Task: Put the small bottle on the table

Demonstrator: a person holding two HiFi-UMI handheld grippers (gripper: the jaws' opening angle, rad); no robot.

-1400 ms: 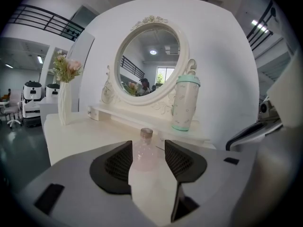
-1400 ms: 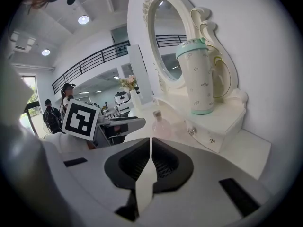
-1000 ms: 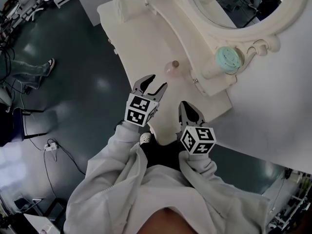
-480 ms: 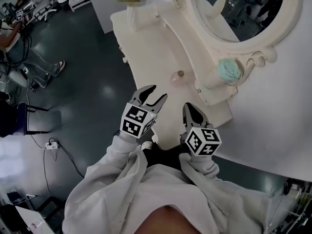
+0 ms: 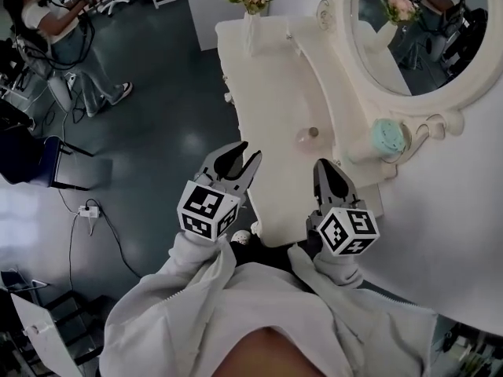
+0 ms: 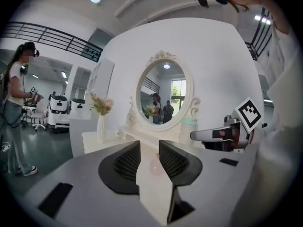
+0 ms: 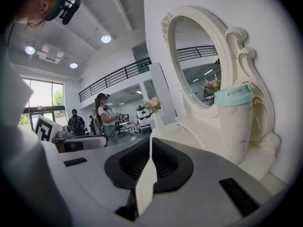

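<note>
The small pink bottle (image 5: 306, 136) stands on the white dressing table (image 5: 275, 77), in front of the mirror base. My left gripper (image 5: 241, 158) hovers off the table's front edge, short of the bottle. Its jaws have just been closing but stand apart with nothing between them. Through their gap in the left gripper view the bottle (image 6: 154, 166) shows faintly, far ahead. My right gripper (image 5: 328, 167) hangs over the table's near end, jaws together and empty. In its own view the right gripper (image 7: 150, 143) points along the tabletop.
A teal-capped white container (image 5: 387, 138) stands by the oval mirror (image 5: 416, 30). A vase of flowers (image 5: 250, 2) sits at the table's far end. A person (image 5: 59, 26) stands on the dark floor at the far left, near a blue chair (image 5: 47, 159) and a power strip (image 5: 88, 210).
Both grippers have risen and pulled back a little from the table. The left jaws have narrowed. The bottle stands where it was.
</note>
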